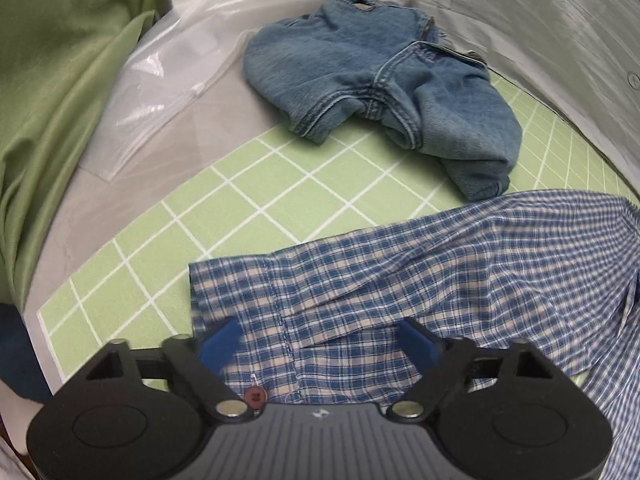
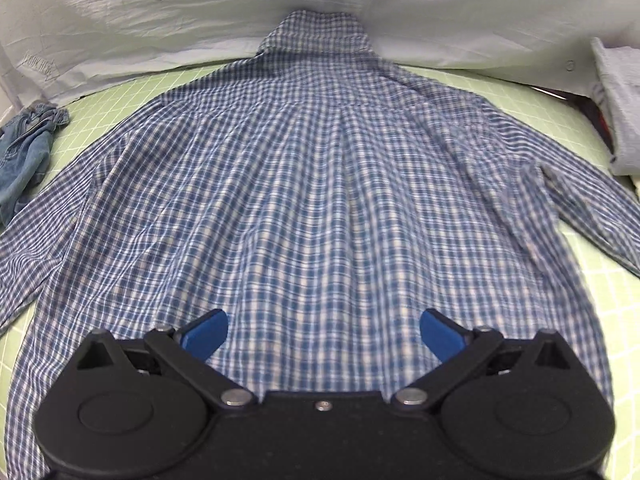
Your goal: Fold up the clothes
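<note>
Green mat (image 1: 280, 184) shows bare between shirt (image 1: 400, 280) and jeans (image 1: 380, 76).

Both wrist views low over the checked shirt (image 2: 320, 200); shared: shirt, jeans (image 1: 380, 92), green mat (image 1: 240, 208)
</note>
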`<state>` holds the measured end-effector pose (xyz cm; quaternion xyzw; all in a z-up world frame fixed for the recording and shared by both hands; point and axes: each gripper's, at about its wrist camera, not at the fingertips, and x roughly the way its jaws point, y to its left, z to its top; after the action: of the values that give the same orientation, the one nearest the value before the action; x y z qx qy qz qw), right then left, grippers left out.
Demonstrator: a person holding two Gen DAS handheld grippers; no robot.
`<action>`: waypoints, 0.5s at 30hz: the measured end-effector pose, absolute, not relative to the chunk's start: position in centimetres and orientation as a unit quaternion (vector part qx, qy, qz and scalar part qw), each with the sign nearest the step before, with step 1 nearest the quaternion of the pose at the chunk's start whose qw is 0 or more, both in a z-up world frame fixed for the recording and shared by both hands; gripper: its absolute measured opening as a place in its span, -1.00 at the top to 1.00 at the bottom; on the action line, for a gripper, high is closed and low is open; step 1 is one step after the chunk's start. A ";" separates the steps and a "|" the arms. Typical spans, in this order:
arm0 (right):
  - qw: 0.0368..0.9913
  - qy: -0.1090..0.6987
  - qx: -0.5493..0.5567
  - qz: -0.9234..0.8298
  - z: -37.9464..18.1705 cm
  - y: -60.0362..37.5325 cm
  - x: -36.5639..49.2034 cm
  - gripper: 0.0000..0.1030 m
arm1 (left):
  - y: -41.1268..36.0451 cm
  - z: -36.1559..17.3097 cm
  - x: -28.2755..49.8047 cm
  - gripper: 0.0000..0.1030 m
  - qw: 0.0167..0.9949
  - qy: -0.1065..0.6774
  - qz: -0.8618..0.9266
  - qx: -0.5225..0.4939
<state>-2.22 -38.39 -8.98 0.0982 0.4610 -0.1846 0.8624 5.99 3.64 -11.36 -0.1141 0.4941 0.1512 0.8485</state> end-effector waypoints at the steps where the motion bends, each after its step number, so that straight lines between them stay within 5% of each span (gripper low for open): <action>1: 0.862 0.459 0.100 -0.191 -8.7 -38.6 -2.8 -1.00 | 3.4 -11.2 6.0 -0.30 0.851 0.493 0.148 -0.106; 3: 0.861 0.456 0.103 -0.201 -8.4 -38.8 -3.8 -1.00 | 3.1 -10.9 6.0 0.04 0.855 0.491 0.141 -0.091; 5: 0.860 0.452 0.109 -0.212 -8.1 -39.1 -4.8 -1.00 | 2.1 -9.9 6.0 0.98 0.863 0.483 0.118 -0.089; 15: 0.862 0.422 0.142 -0.244 -7.0 -42.6 -8.4 -1.00 | -4.1 -4.4 6.4 1.00 0.897 0.436 -0.004 -0.077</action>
<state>-8.42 -42.58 -6.98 0.1418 0.4216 -0.2445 0.8616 6.41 -4.07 -4.42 -0.0775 0.4362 -0.0043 0.8965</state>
